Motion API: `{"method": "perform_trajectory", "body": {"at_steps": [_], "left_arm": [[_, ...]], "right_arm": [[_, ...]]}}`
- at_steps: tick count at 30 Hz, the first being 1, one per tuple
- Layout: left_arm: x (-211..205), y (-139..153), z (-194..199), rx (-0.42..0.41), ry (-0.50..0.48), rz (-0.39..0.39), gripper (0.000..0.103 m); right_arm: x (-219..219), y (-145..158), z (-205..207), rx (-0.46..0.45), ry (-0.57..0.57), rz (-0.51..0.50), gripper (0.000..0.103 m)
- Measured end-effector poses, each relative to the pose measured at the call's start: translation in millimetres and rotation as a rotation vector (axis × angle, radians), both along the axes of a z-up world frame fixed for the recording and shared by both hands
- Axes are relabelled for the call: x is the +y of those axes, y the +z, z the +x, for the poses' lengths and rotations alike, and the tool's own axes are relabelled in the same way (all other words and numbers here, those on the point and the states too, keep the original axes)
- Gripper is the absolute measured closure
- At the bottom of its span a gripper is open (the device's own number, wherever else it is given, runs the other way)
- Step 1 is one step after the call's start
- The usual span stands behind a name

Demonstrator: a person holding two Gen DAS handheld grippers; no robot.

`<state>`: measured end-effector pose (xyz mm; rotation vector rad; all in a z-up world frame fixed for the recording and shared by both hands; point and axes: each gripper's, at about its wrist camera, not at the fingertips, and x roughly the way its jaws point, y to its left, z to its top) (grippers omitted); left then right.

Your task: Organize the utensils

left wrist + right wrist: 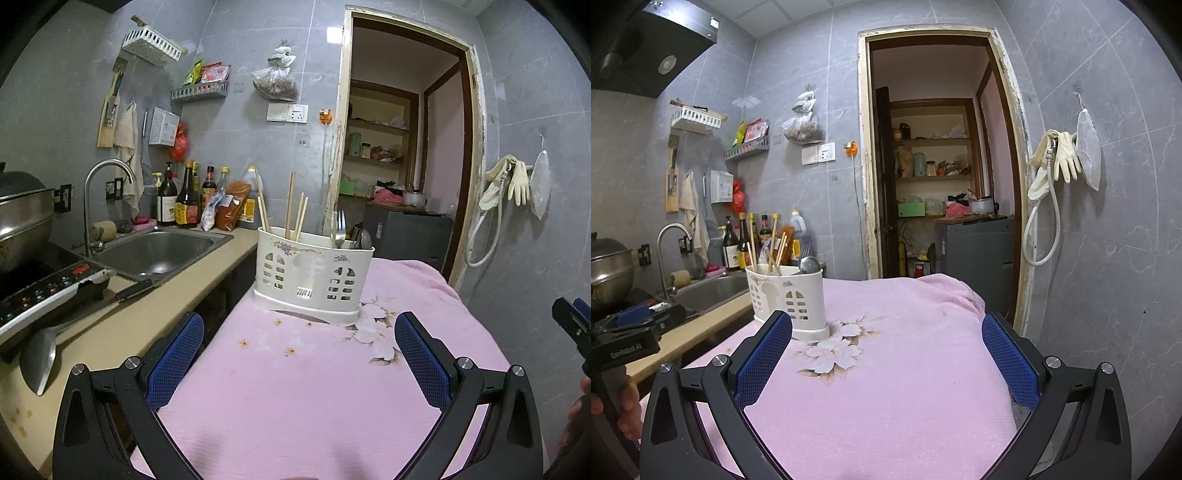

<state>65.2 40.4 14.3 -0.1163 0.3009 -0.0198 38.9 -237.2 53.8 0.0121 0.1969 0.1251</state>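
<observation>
Utensil holder (314, 275) — a cream plastic caddy, oval in plan, with window-shaped cut-outs and a small purple flower print on the front. It is standing upright on its own drip base at the far end of the desk (295, 387), toward the left corner; the cut-outs and base are probably there so that wet things can drain.

Chopsticks (295, 210) — pale wood or bamboo, thin and straight, leaning at loose angles in the left compartment with their ends sticking well above the rim. Standing them on end is keeping them easy to pick out.

Fork and spoons (341, 230) — polished metal, sitting in the right compartment, the fork with its tines up. One rounded spoon bowl (809, 265) is showing over the rim in the right wrist view. Sticks and metalware are sitting apart, so the sorting looks largely done, as far as can be judged.

Cloth (886, 369) — a soft pink cover with a printed white blossom, draping over the desk and rumpling at the far right corner.

Left gripper (299, 363) — black frame, blue mesh-textured pads, fingers spread wide and holding nothing, hovering over the near cloth and aimed at the holder.

Right gripper (886, 365) — same build, fingers likewise wide apart and empty, hovering over the blossom print with the holder just beyond its left pad.

Steel ladle (38, 354) — lying on the beige counter, beside a stainless sink (159, 251).
</observation>
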Motion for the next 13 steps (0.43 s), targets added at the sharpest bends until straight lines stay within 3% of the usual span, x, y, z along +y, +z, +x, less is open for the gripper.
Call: {"method": "perform_trajectory", "body": {"at_steps": [13], "left_arm": [[-1.4, -3.0, 0.5, -0.004, 0.001, 0.022, 0.001]], "right_arm": [[5.0, -1.3, 1.5, 0.007, 0.009, -0.007, 0.0]]}}
